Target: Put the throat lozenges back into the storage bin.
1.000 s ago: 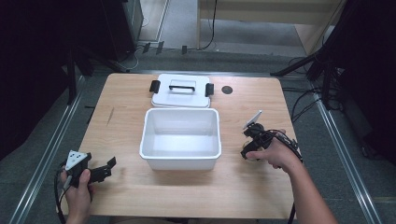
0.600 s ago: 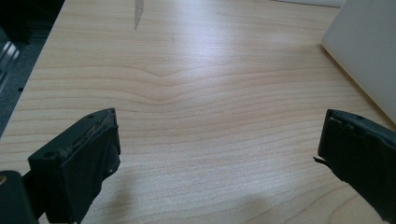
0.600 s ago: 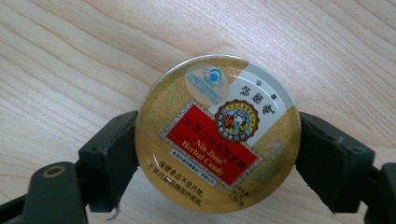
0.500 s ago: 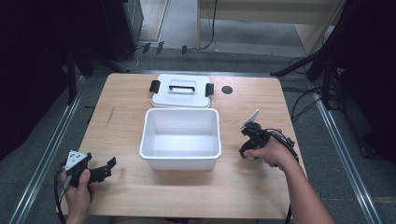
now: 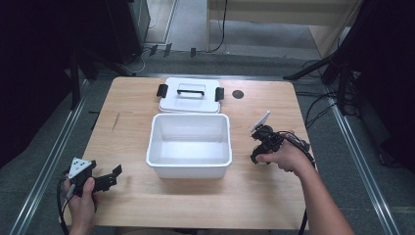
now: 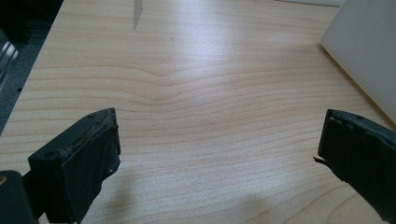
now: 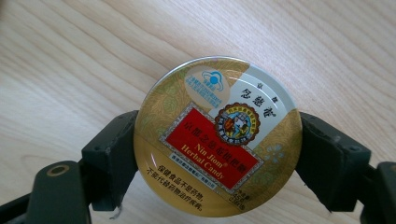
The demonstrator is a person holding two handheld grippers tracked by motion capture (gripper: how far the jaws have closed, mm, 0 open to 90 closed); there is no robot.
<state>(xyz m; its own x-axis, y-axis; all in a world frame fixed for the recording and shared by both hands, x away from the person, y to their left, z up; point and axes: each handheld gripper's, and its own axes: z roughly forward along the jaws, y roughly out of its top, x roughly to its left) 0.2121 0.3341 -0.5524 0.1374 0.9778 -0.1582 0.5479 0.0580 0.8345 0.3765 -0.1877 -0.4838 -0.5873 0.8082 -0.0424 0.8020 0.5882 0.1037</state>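
A round gold candy tin point(image 7: 217, 137) with a red label sits between the two black jaws of my right gripper point(image 7: 217, 154), which is shut on its sides over the wooden table. In the high view, that right gripper point(image 5: 263, 142) is just right of the white plastic bin point(image 5: 188, 171), with the hand covering the tin. My left gripper point(image 5: 105, 181) rests near the table's front left corner. In the left gripper view the left gripper point(image 6: 219, 154) stands open, with bare wood between its jaws.
The open, empty bin stands mid-table, and one of its white corners point(image 6: 364, 42) shows in the left gripper view. Its white lid point(image 5: 188, 100), with a black handle and latches, lies flat behind it. A dark round hole point(image 5: 238, 94) marks the far right of the tabletop.
My right gripper has edged slightly toward the far side of the table, still beside the bin. The left gripper has not moved.
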